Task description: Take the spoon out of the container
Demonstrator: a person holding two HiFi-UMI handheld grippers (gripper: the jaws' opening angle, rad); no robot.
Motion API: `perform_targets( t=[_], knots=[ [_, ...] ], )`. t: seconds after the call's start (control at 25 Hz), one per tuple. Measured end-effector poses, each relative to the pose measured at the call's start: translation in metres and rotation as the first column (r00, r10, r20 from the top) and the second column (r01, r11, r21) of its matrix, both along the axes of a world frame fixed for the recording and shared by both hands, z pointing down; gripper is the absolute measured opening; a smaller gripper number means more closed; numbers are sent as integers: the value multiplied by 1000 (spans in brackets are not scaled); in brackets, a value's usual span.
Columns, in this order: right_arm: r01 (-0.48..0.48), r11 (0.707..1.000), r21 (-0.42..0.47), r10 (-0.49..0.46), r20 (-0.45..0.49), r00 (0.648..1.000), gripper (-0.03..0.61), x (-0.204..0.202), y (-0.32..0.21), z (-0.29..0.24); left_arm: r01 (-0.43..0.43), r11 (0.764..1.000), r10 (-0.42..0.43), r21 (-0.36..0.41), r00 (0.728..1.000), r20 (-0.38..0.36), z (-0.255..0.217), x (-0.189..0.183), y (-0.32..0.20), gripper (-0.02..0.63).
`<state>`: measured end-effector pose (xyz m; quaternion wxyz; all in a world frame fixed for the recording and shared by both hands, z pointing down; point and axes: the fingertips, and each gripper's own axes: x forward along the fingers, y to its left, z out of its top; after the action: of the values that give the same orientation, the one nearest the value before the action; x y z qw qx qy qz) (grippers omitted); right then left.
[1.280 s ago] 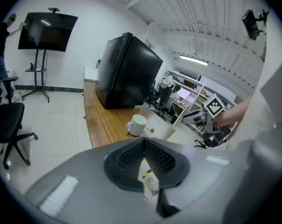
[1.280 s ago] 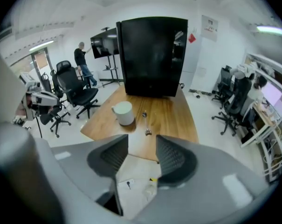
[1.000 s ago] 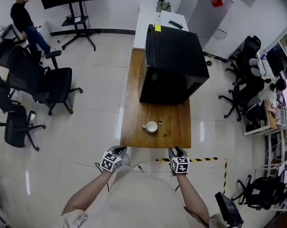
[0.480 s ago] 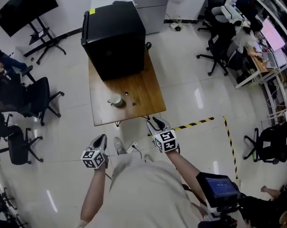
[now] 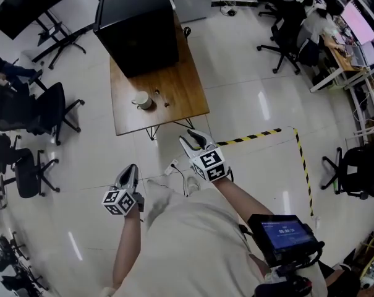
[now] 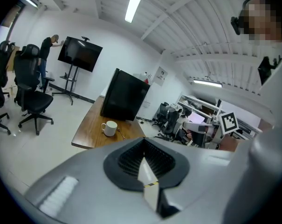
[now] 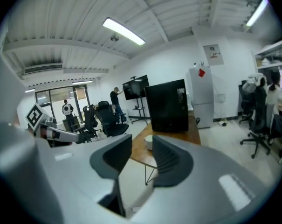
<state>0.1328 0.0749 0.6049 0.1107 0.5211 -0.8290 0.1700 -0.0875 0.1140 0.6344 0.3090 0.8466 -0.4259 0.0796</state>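
Note:
A white mug stands on the wooden table, far from both grippers. In the left gripper view the mug has a thin spoon-like handle at its right side; whether it rests in the mug I cannot tell. My left gripper hangs over the floor, low at the left, its jaws together on nothing. My right gripper is held over the floor just short of the table's near edge. Its jaws are closing, a gap still shows and nothing is between them. The mug shows through that gap.
A big black cabinet fills the table's far end. Two small dark bits lie beside the mug. Office chairs stand to the left, yellow-black floor tape runs at the right, and a cable lies on the floor.
The head view has swung, so the table now sits higher and further left. Both grippers are further from the table, the left one lowest. The right gripper's jaws have narrowed.

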Motion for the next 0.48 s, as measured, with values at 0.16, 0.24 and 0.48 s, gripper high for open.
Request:
perform_targets(
  t=[0.16,0.24,0.48],
  knots=[
    [42,999,6,-41,-31,999,138,-31,4,-8,14,1000,-14,4,1000,-3,-9,-20,8,-8],
    [53,999,-3,-53,-37,998,138,-43,7,-10,10,1000,-10,4,1000,5,-9,-27,13,-8],
    [56,997,-44,-57,-24,998,138,-81,15,-10,-7,1000,7,-4,999,38,-5,-55,25,-11]
  ],
)
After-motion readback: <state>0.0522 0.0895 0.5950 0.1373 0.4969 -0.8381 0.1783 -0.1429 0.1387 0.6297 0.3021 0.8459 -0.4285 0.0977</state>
